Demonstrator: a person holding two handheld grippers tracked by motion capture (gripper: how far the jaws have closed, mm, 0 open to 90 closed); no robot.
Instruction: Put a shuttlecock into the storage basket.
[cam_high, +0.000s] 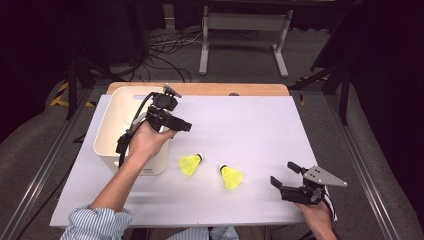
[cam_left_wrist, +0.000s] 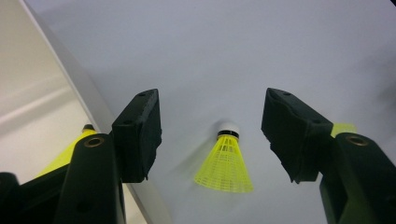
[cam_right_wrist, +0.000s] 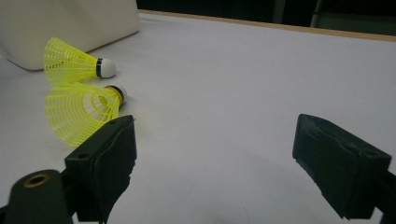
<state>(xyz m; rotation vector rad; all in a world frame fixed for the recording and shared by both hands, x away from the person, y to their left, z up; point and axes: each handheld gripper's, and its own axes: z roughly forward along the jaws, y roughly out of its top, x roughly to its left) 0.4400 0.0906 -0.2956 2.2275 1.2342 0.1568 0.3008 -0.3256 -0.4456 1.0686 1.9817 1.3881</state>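
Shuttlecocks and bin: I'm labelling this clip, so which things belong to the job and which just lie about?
In the job:
near shuttlecock
far shuttlecock
white bin
left gripper, open
right gripper, open

Lying about:
floor cables
white frame stand

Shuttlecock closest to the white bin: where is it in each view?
High view: shuttlecock left of centre, just right of the white bin.
Left gripper view: centre, seen between the two black jaws; bin wall at left.
Right gripper view: upper left, the farther of two, before the bin.
Shared landmark: the white bin.
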